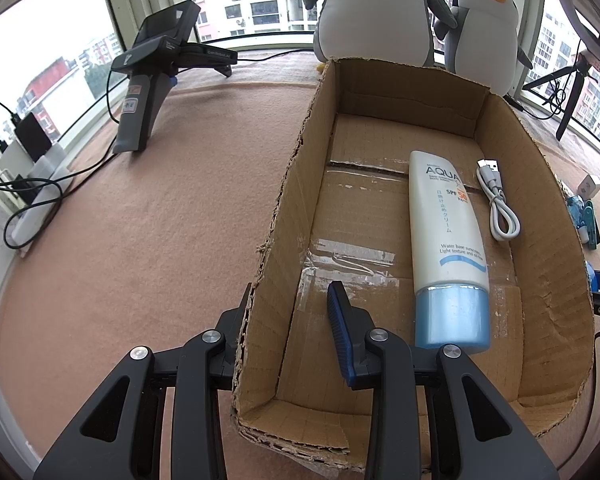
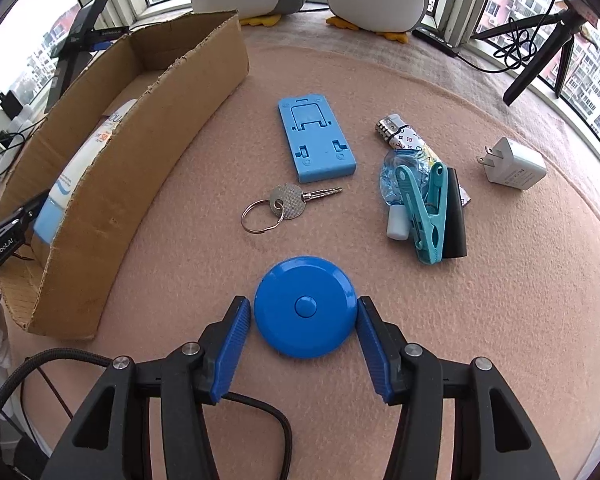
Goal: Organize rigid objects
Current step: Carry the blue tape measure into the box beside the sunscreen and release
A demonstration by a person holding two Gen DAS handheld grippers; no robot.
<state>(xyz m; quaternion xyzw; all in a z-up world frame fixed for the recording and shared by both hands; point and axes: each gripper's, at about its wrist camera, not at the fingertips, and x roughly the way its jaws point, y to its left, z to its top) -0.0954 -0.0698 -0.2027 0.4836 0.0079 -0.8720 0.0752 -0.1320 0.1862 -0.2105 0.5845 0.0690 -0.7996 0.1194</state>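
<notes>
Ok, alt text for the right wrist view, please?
Right gripper straddles a round blue disc on the pink cloth, pads either side. Beyond lie a key, blue stand, clip and charger; box at left.

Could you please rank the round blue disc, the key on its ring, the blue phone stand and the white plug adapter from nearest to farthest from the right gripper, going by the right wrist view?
1. Round blue disc, between the right gripper's fingers.
2. Key, just beyond the disc.
3. Blue phone stand, behind the key.
4. White plug adapter, far right.

Left tongs point(image 1: 290, 322) clamped, right tongs point(image 2: 305, 322) (parted)
</notes>
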